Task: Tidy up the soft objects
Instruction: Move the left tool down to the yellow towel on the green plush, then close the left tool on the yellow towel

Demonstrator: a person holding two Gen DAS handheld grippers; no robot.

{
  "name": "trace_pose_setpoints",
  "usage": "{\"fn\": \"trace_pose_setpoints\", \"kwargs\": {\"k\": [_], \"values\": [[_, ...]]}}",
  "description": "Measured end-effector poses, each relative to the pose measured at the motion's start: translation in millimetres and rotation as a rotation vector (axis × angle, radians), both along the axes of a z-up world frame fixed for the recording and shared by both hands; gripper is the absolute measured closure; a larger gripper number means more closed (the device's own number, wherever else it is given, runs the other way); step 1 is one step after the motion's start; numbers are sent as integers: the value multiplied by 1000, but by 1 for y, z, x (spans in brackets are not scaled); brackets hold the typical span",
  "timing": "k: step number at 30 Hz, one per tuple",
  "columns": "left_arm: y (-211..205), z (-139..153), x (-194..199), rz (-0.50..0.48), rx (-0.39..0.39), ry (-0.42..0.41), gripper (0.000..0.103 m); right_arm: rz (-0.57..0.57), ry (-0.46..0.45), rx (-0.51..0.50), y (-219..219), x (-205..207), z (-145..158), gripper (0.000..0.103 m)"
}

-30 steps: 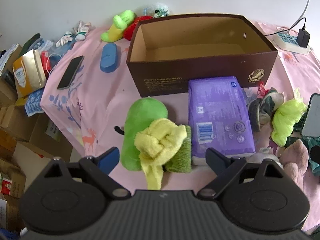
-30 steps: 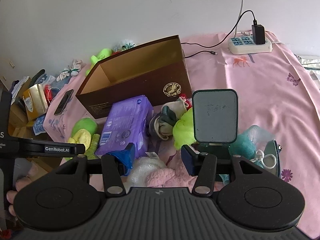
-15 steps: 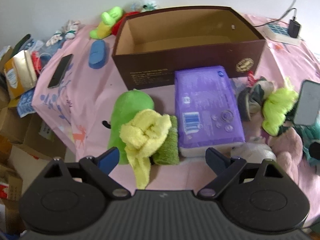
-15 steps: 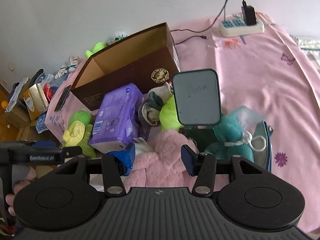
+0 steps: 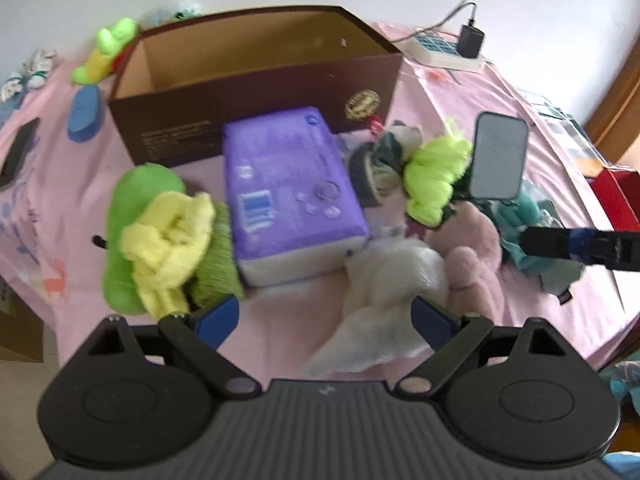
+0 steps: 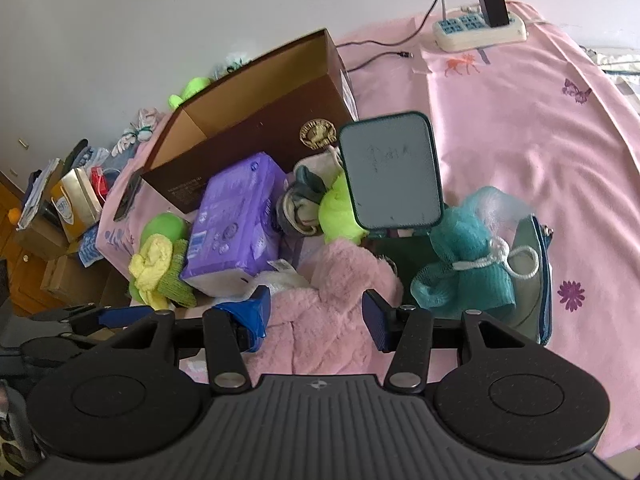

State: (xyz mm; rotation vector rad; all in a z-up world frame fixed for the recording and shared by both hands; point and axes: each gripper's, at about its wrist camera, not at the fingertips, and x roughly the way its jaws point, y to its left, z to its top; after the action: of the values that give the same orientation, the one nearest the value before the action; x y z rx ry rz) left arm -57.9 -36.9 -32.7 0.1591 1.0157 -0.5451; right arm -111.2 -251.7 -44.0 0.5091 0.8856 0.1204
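Note:
An open brown cardboard box stands at the back of the pink-covered table. In front of it lie a purple soft pack, a green plush under a yellow cloth, a neon green pouf, a white fluffy item and a pink plush. My left gripper is open, low over the table edge, with the white fluffy item just ahead of its right finger. My right gripper is open with the pink plush lying between its fingers. A teal mesh pouf lies to its right.
A teal-framed panel stands upright amid the pile. A power strip with a cable sits at the back right. A phone and a blue case lie at the left. Cardboard boxes crowd the floor on the left.
My left gripper has swung right, from facing the yellow cloth to facing the white fluffy item. My right gripper has moved forward over the pink plush, which now sits between its fingers.

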Motion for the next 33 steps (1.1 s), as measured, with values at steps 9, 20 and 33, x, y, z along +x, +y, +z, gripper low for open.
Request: {"fn": "trace_pose_setpoints", "kwargs": {"k": [9, 20, 33], "values": [[9, 11, -21, -116, -129, -2, 11, -30, 14, 78, -8, 5, -2, 69], [55, 6, 32, 189, 44, -145, 11, 3, 16, 66, -2, 15, -2, 68], [60, -14, 59, 186, 24, -118, 52, -5, 18, 29, 3, 21, -1, 68]]}}
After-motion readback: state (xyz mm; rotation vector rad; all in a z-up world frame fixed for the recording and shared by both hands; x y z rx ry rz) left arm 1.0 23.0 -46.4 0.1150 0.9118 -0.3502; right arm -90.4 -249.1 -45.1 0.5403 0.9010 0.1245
